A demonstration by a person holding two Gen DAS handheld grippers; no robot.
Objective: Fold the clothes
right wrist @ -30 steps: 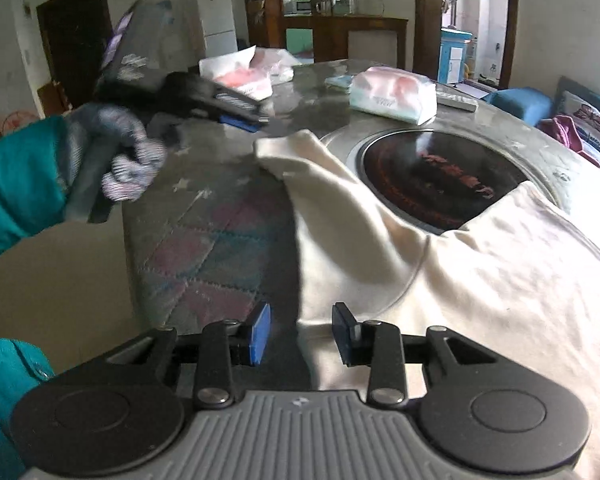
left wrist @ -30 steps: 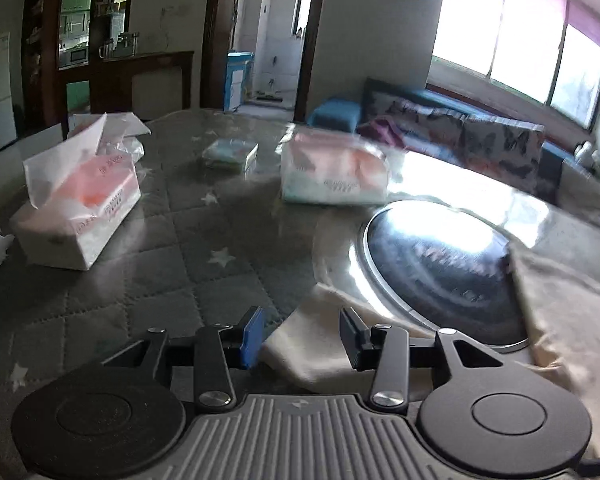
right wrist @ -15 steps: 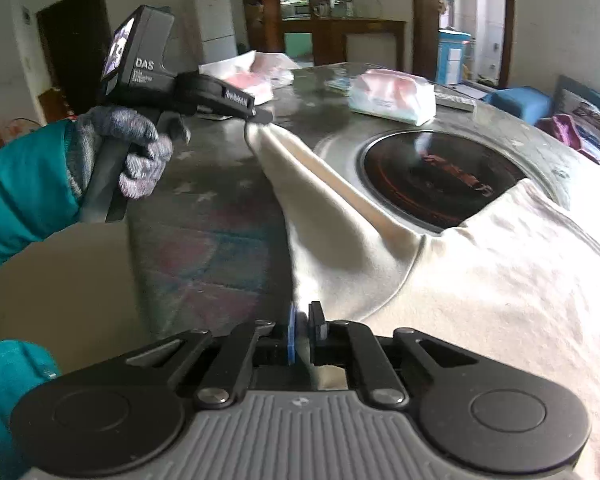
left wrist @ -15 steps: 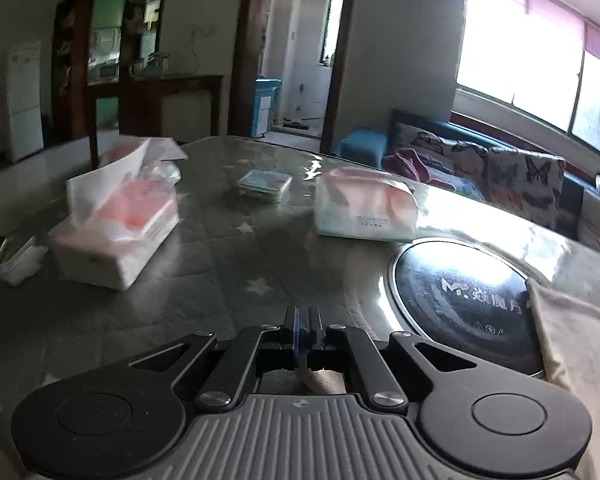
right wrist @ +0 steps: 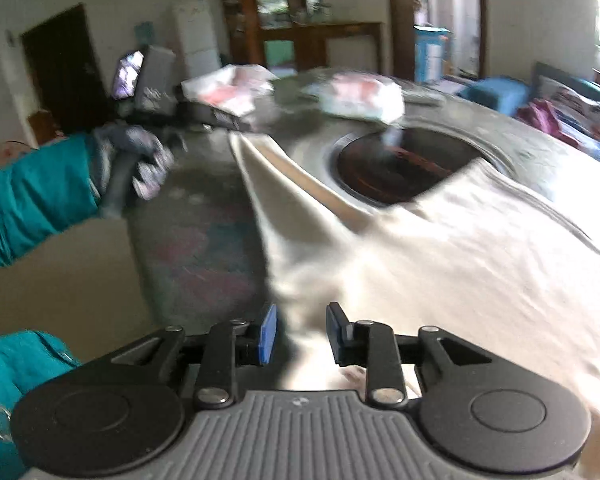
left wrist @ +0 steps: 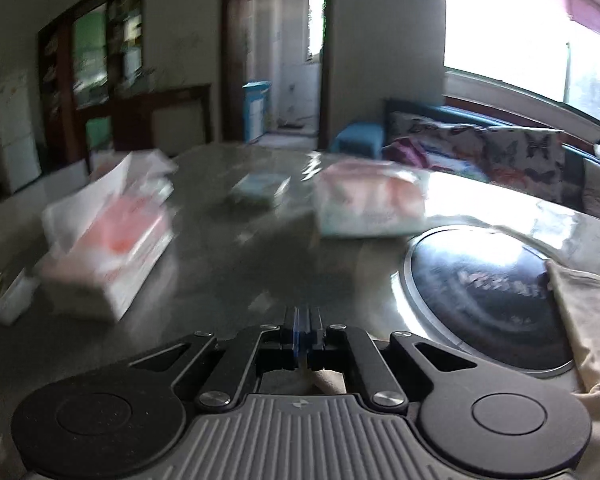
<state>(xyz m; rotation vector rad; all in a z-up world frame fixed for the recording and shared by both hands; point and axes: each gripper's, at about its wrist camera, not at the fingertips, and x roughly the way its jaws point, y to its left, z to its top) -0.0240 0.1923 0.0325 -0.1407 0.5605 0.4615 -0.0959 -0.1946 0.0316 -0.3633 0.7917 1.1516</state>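
A: Left wrist view: left gripper (left wrist: 304, 334) is clamping fully closed on a corner of the cream garment (left wrist: 588, 320); a bit of cloth is showing just behind the pads.

B: Right side?

A: Right gripper (right wrist: 298, 336) jaws are opening, pads are standing apart with the garment's edge lying between them, not pressing on it.

B: Where's the garment sitting?

A: It's draping over the near edge of the table (right wrist: 204, 232), partly covering the round inset cooktop (right wrist: 396, 168). One corner is stretching up toward the left gripper, which a gloved hand (right wrist: 140, 160) is holding. Tissue packs (left wrist: 112, 240) are sitting toward the far edge. Both views are blurring.
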